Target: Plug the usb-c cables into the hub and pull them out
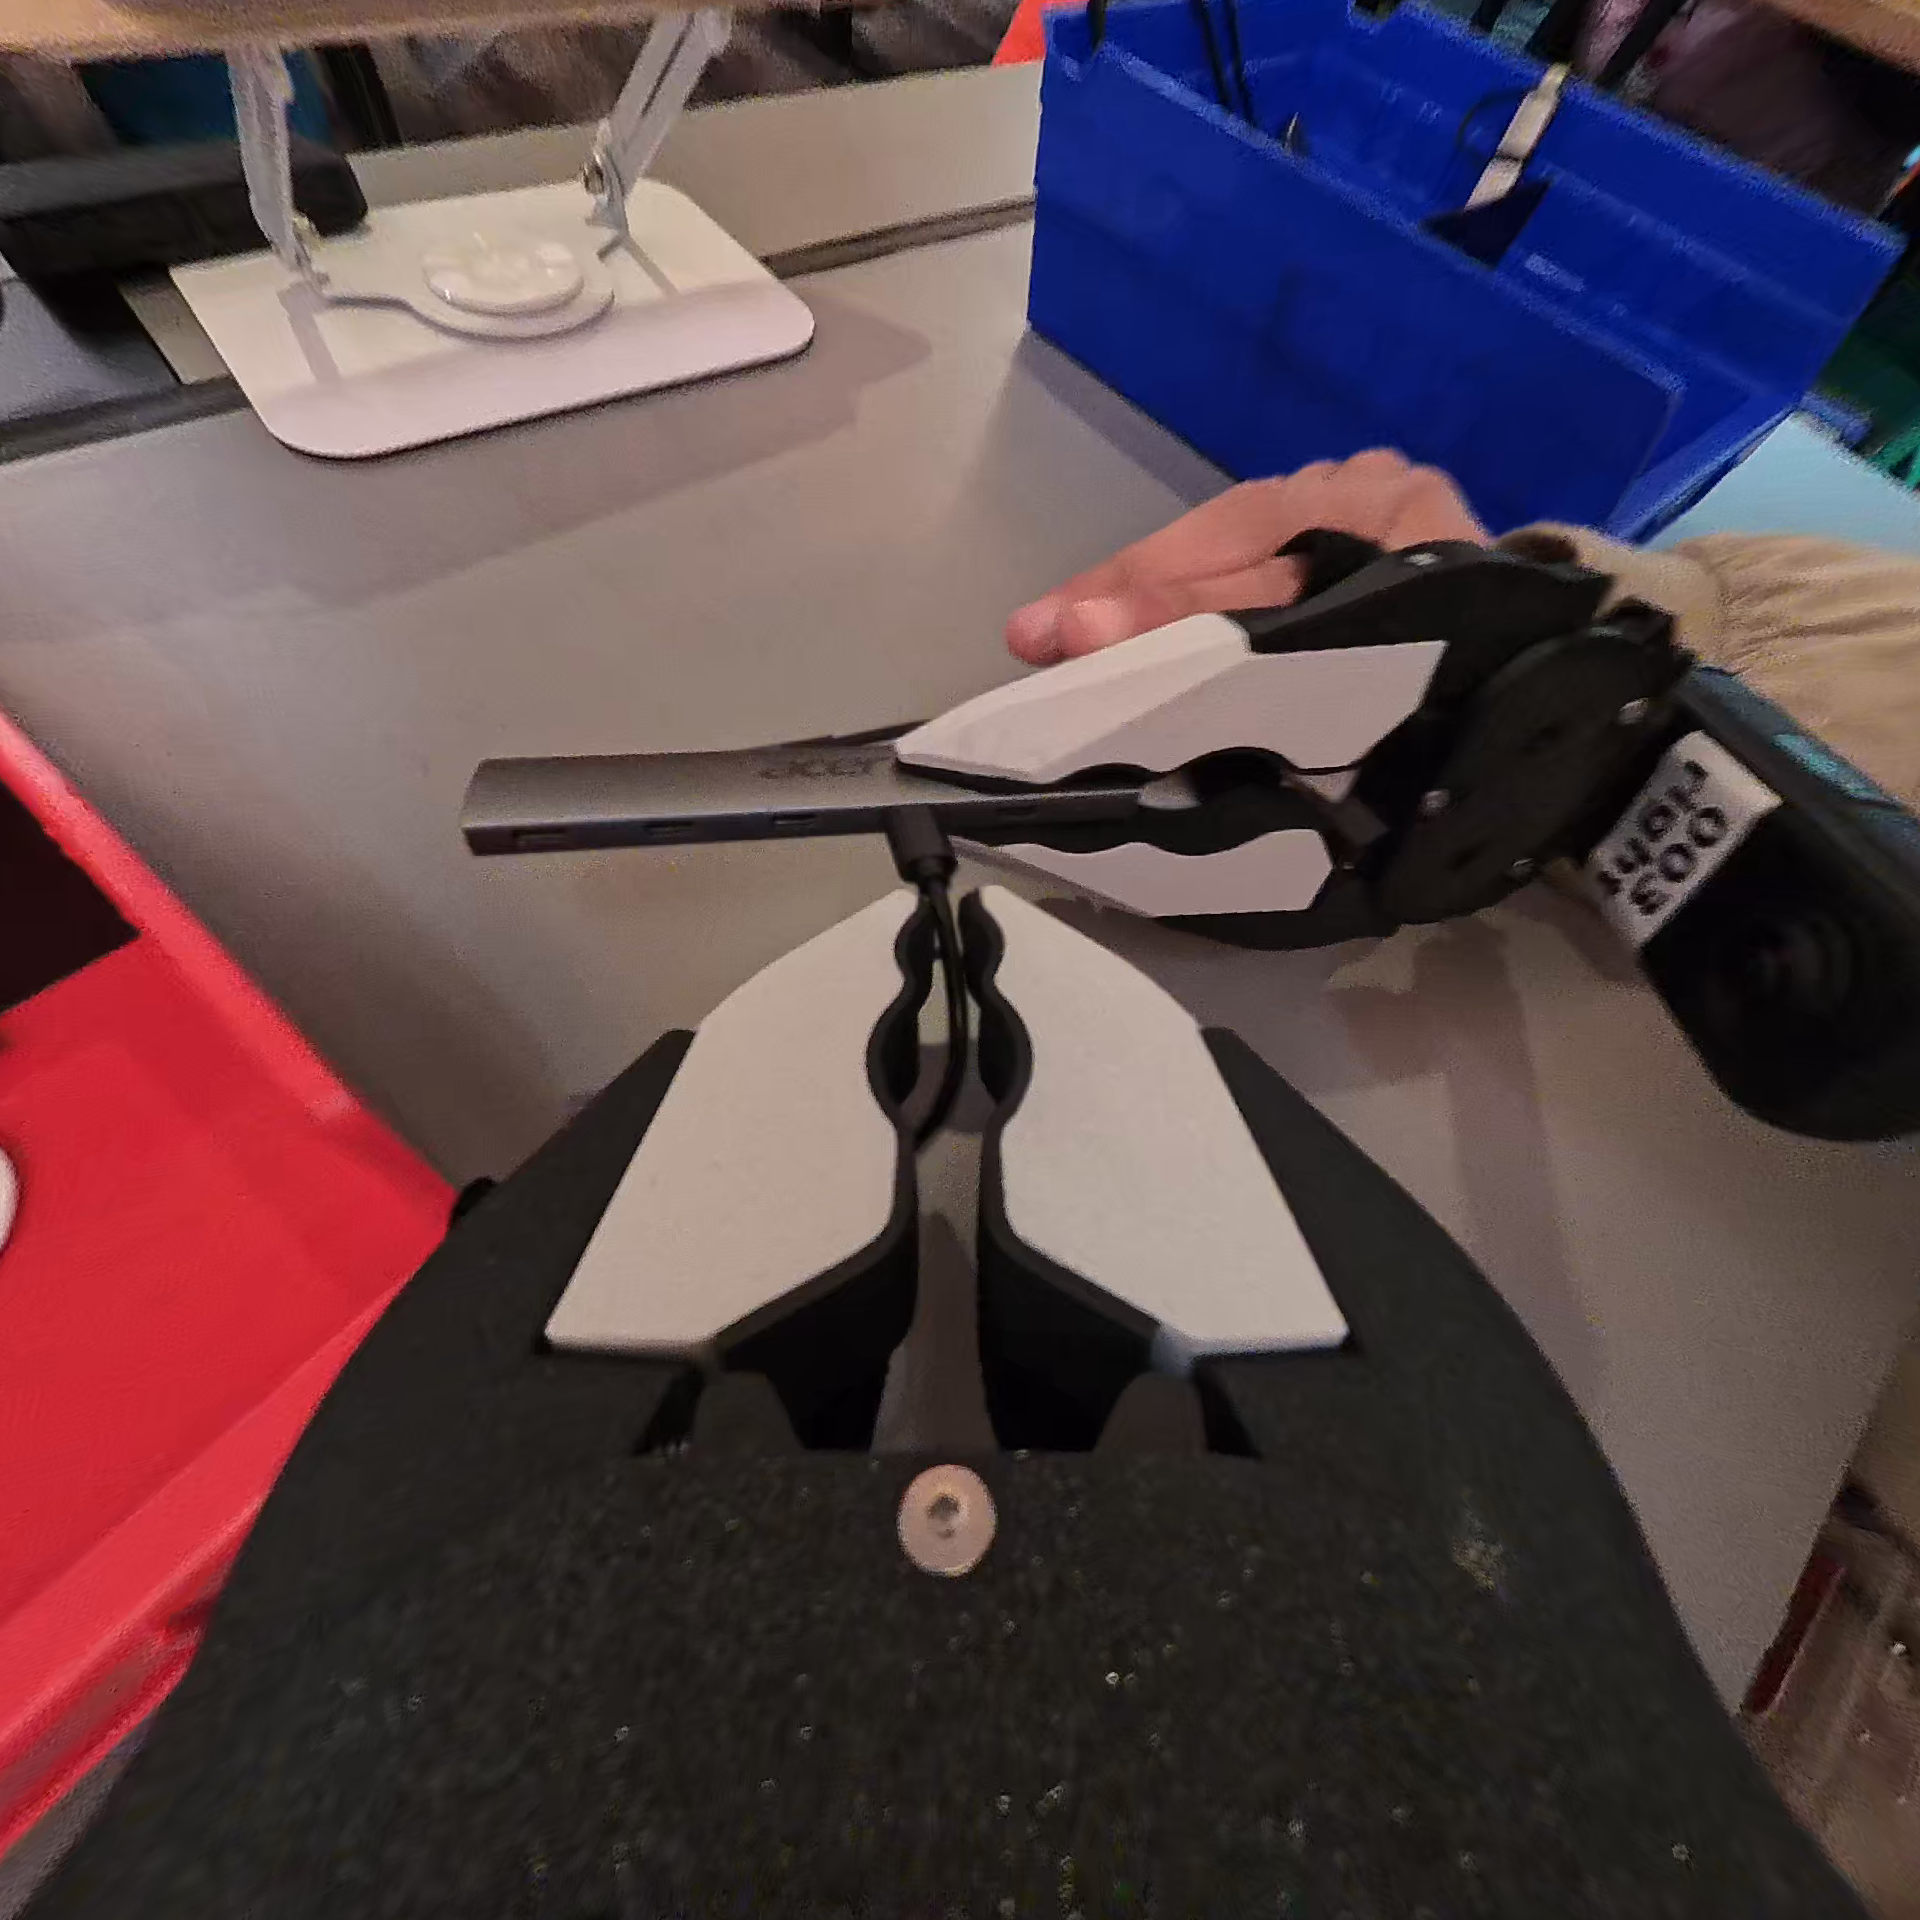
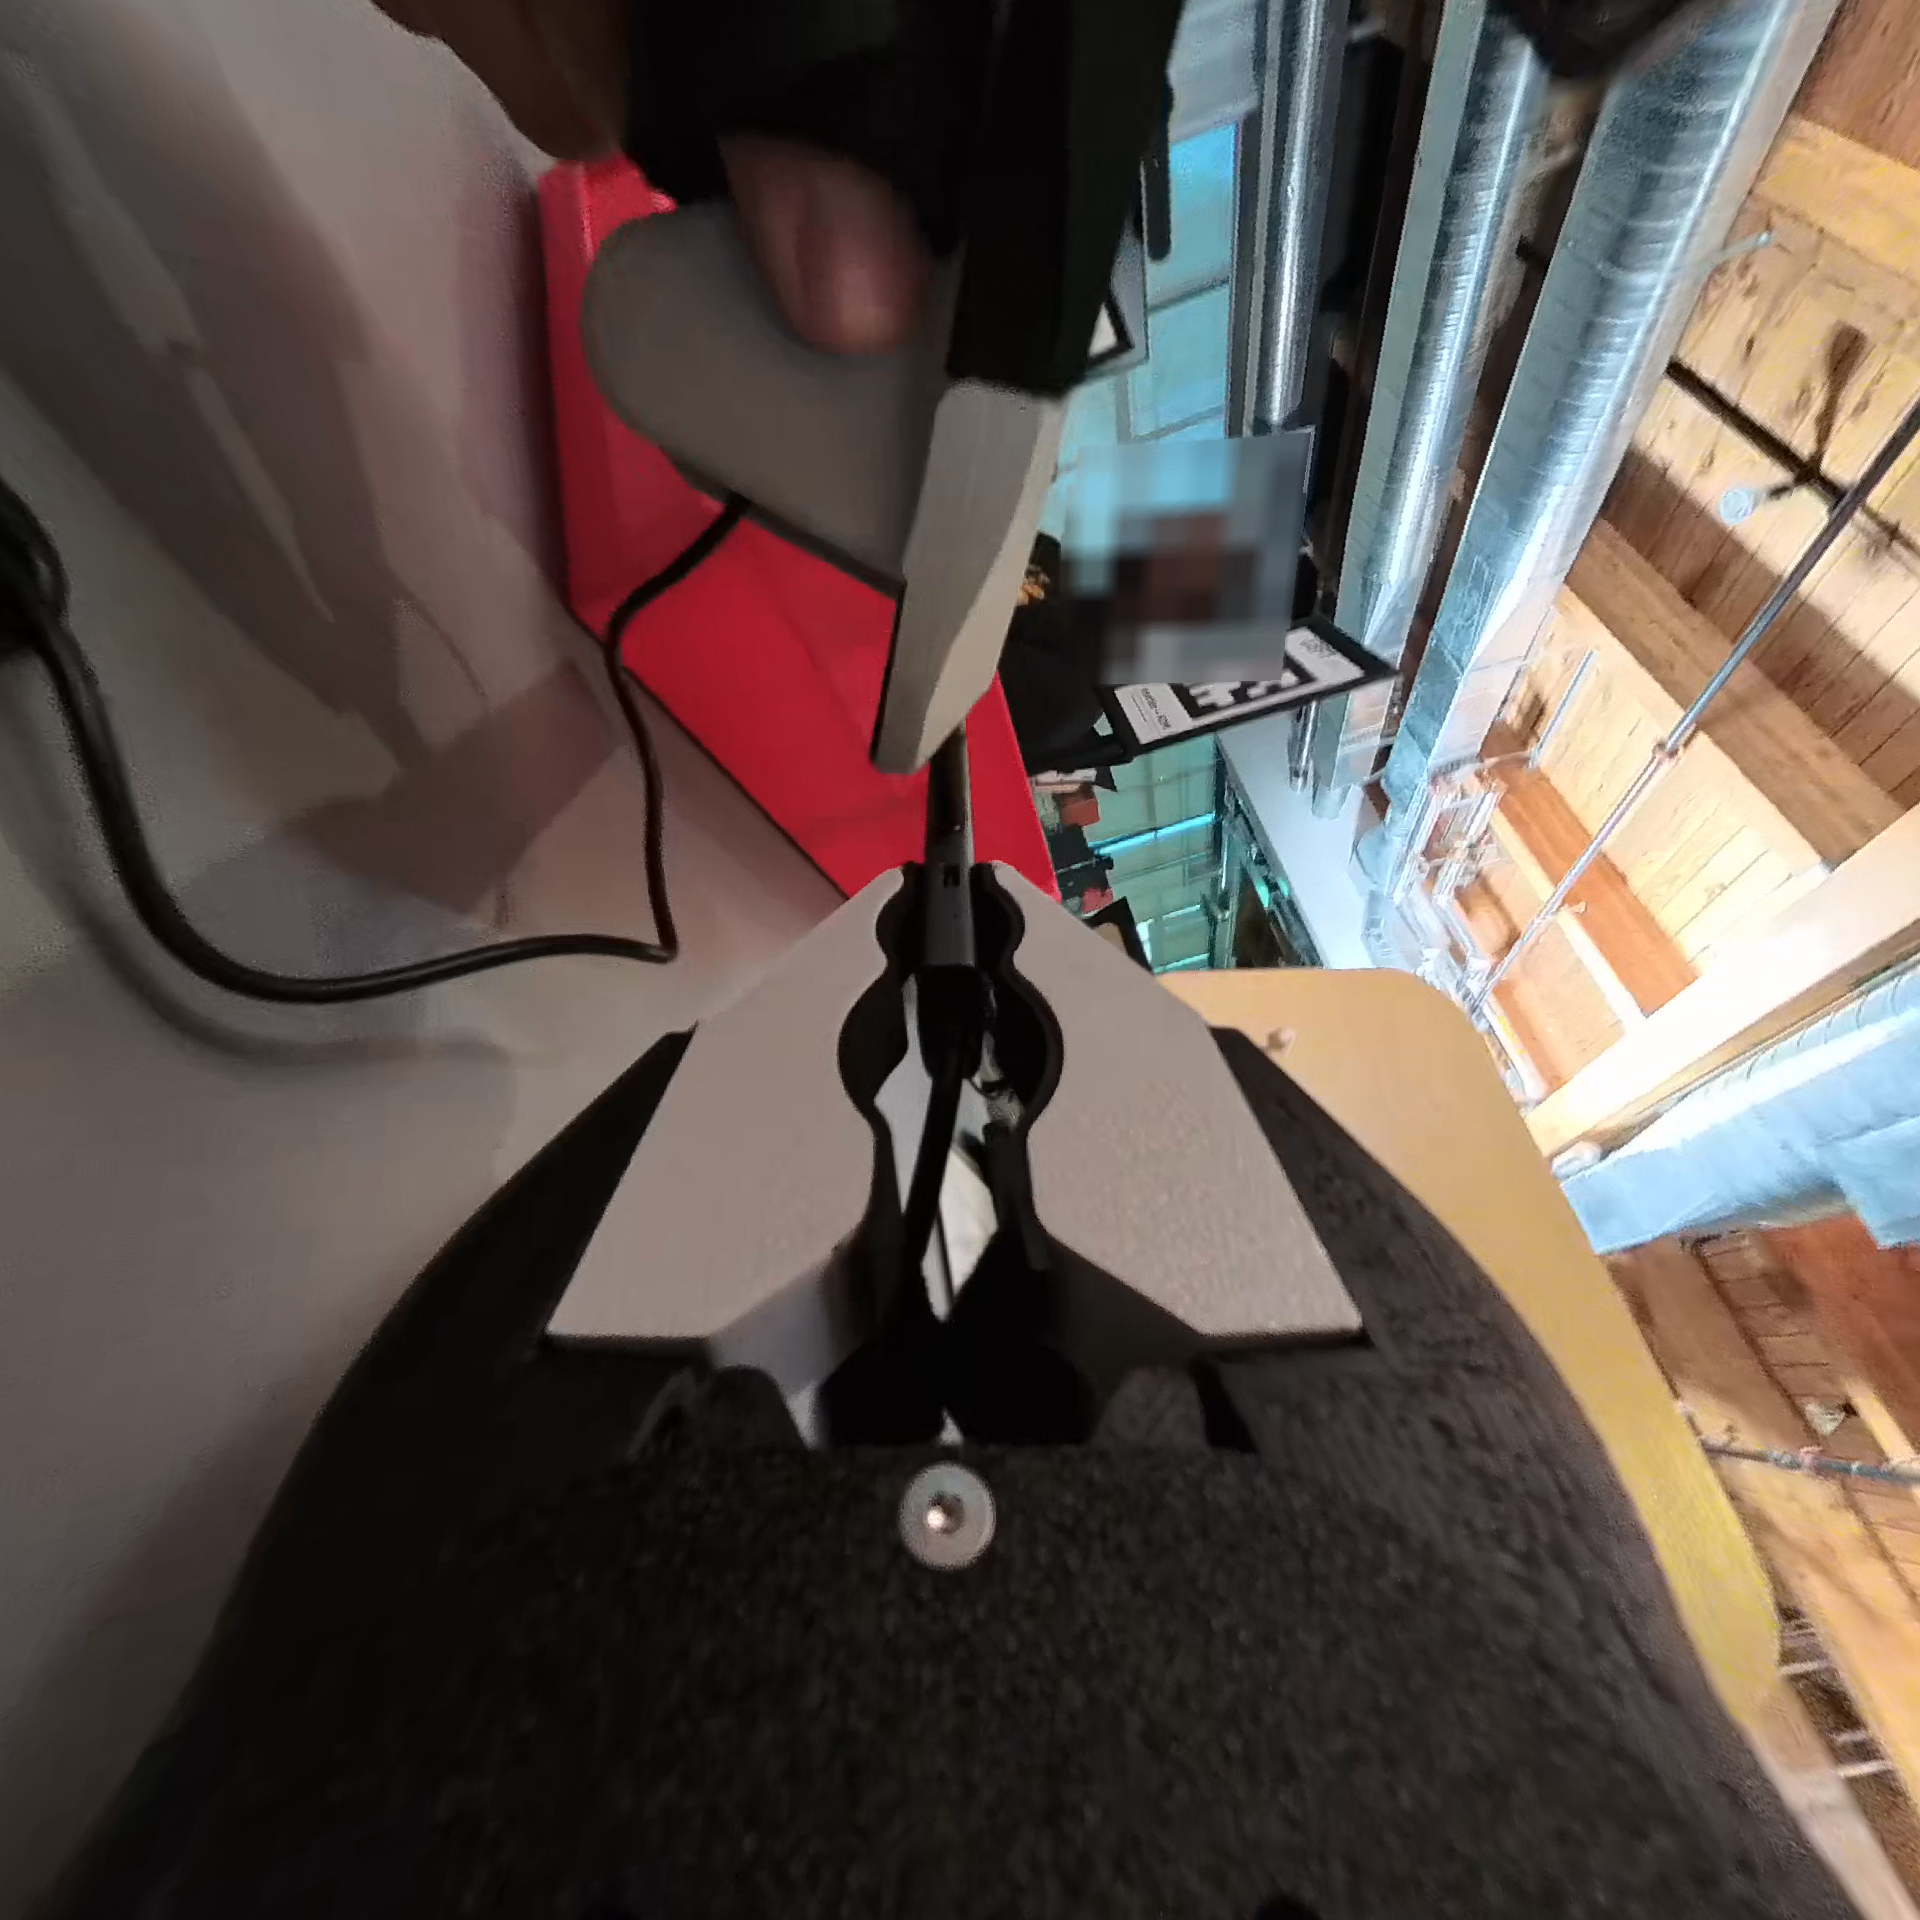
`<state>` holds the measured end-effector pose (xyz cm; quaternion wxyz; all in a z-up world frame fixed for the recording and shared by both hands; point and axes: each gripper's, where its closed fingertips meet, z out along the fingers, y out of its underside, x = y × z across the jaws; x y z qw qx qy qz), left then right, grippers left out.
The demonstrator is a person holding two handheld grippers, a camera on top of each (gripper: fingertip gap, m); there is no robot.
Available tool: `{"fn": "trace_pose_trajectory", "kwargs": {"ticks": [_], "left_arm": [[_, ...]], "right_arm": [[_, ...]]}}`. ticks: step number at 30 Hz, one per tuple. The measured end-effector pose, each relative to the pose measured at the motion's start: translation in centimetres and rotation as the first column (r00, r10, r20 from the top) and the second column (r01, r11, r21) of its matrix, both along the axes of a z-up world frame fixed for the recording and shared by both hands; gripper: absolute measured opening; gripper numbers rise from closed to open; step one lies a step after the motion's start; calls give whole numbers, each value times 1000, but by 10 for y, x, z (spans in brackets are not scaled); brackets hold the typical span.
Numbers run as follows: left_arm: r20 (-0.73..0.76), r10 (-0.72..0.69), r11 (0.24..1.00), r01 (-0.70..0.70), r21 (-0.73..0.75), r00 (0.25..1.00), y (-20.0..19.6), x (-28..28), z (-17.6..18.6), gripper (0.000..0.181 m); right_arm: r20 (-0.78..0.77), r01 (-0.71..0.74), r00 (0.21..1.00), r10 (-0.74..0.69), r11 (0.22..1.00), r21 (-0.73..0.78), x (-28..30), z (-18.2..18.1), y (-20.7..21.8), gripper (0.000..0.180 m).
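A slim grey usb-c hub (image 1: 665,784) is held level above the grey table (image 1: 623,582). My right gripper (image 1: 940,798) comes in from the right and is shut on the hub's right end. A black usb-c cable (image 1: 951,997) has its plug (image 1: 920,842) seated in a port on the hub's near side. My left gripper (image 1: 935,904) is shut on the cable just behind the plug. In the right wrist view my right gripper (image 2: 948,883) clamps the hub (image 2: 954,935) seen end-on, the left gripper (image 2: 920,753) is just beyond it, and the cable (image 2: 416,966) trails across the table.
A red bin (image 1: 156,1195) stands close at the left, and it also shows in the right wrist view (image 2: 769,644). A blue bin (image 1: 1351,260) is at the back right. A white stand base (image 1: 499,332) sits at the back. A person's hand (image 1: 1226,551) grips the right gripper. Less than 4 cm separates the two grippers' tips.
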<state>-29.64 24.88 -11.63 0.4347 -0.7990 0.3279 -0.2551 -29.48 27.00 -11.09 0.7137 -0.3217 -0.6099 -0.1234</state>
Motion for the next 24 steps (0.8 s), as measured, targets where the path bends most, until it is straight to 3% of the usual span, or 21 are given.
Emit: {"fn": "trace_pose_trajectory", "kwargs": {"ticks": [2, 7, 10, 12, 14, 16, 19, 24], "left_arm": [[44, 17, 1000, -18, 10, 999, -2, -5, 11, 16], [59, 193, 980, -196, 36, 979, 14, -76, 44, 18], [-78, 325, 942, -330, -62, 943, 36, -139, 43, 28], [-227, 335, 911, -376, -169, 914, 47, -169, 29, 31], [-345, 292, 902, -377, -212, 892, 61, -183, 14, 35], [-445, 165, 933, -286, -220, 880, 76, -182, -4, 34], [-614, -29, 963, -143, -229, 789, 94, -180, -39, 34], [-652, -221, 933, -39, -359, 725, 100, -169, -77, 31]], "right_arm": [[-19, 27, 999, -28, 998, -52, 5, -2, 8, 10], [-99, 70, 992, -83, 989, -127, 16, 4, 24, 10], [-141, 59, 986, -83, 984, -168, 19, 7, 27, 10], [-168, 51, 982, -85, 979, -198, 20, 9, 29, 10], [-195, 39, 977, -85, 972, -230, 22, 11, 30, 10], [-215, 35, 972, -94, 964, -264, 24, 11, 33, 10], [-260, 22, 959, -113, 944, -329, 29, 14, 38, 10], [-290, 34, 944, -156, 922, -385, 37, 14, 50, 10]]}}
